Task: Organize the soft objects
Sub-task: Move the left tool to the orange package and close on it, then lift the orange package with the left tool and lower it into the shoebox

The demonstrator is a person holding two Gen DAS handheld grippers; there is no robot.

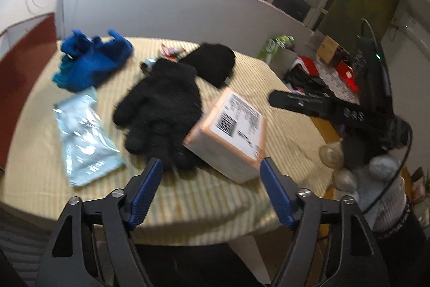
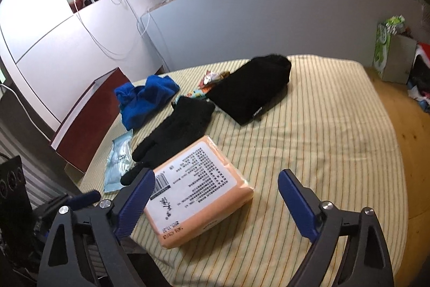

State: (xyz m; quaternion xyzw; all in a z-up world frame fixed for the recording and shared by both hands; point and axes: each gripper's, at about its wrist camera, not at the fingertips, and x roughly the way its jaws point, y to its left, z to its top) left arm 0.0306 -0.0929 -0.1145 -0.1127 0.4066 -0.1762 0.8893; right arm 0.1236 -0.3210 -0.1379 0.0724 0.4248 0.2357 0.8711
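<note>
Now, on your left wrist view, the left gripper [image 1: 211, 168] hangs with fingers spread and empty above the striped cloth [image 1: 282, 109]; black gloves [image 1: 161, 101] lie ahead, touching the orange pack [image 1: 228, 136]. On your right wrist view, the right gripper [image 2: 216, 184] is spread too, pinching nothing, with the pack [image 2: 199, 195] just ahead, beside the hat [image 2: 252, 85].

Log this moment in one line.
left gripper open | right gripper open | nothing held | orange packet nearest | black glove untouched
</note>
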